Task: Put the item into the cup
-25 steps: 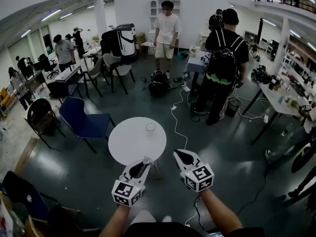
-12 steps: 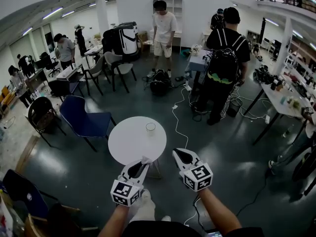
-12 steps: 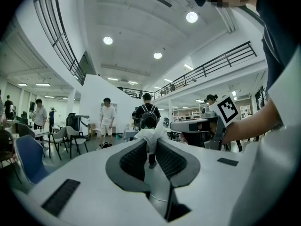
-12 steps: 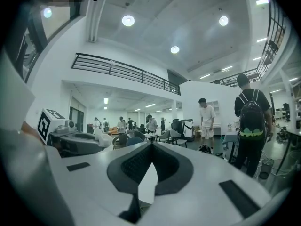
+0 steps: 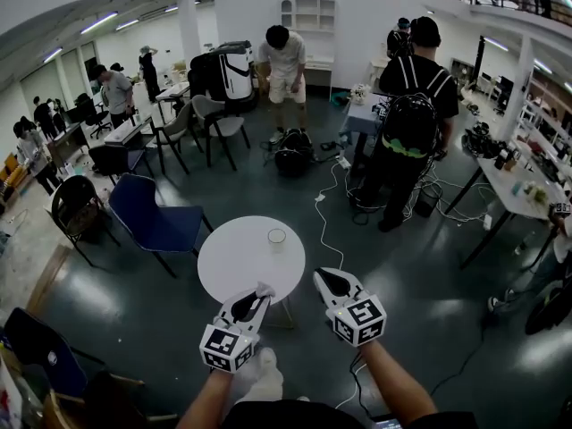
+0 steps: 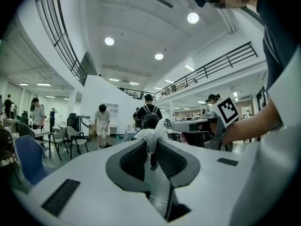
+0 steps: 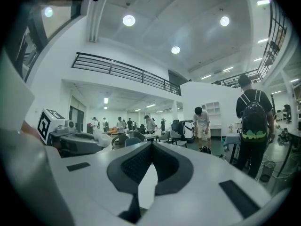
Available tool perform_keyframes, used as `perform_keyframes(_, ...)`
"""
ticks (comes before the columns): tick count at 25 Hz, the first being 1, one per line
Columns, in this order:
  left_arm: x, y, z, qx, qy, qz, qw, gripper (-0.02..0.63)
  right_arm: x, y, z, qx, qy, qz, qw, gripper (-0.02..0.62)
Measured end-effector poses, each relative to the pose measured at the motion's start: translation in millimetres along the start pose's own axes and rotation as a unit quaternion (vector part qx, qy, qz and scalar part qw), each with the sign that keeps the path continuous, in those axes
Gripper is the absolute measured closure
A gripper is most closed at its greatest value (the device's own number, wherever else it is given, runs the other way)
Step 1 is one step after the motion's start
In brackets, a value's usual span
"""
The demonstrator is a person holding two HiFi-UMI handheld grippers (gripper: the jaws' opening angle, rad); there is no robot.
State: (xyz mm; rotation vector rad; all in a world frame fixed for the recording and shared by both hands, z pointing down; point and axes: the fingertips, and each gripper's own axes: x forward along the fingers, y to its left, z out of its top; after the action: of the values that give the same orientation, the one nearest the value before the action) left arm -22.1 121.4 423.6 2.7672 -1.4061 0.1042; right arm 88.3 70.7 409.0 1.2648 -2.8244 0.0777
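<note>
- The item (image 5: 265, 289), a crumpled white wad of tissue or cloth, is pinched at the very tips of the left gripper (image 5: 259, 297), at the near edge of the round white table (image 5: 228, 262).
- Seen from the left gripper view, the wad (image 6: 151, 134) sticks up from between the two dark pads (image 6: 133, 158), which are only a little apart and press on it.
- The clear cup (image 5: 277, 237) stands upright on the far part of the table, well apart from the wad.
- The right gripper (image 5: 321, 278) is beside the left one, off the table's near right edge; its jaws are closed together with nothing between them.
- A blue chair (image 5: 147, 217) stands left of the table, and a white cable (image 5: 323, 217) trails across the dark floor to its right.
</note>
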Motion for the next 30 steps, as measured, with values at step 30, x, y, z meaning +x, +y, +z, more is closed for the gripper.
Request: perform_keyframes(30,124.9,147.0,-21.0,-0.034,0.026,-0.031,0.9986,0.534,163.3,-86.9,-14.3,0.021,0.035,-0.026,0.999,0.58)
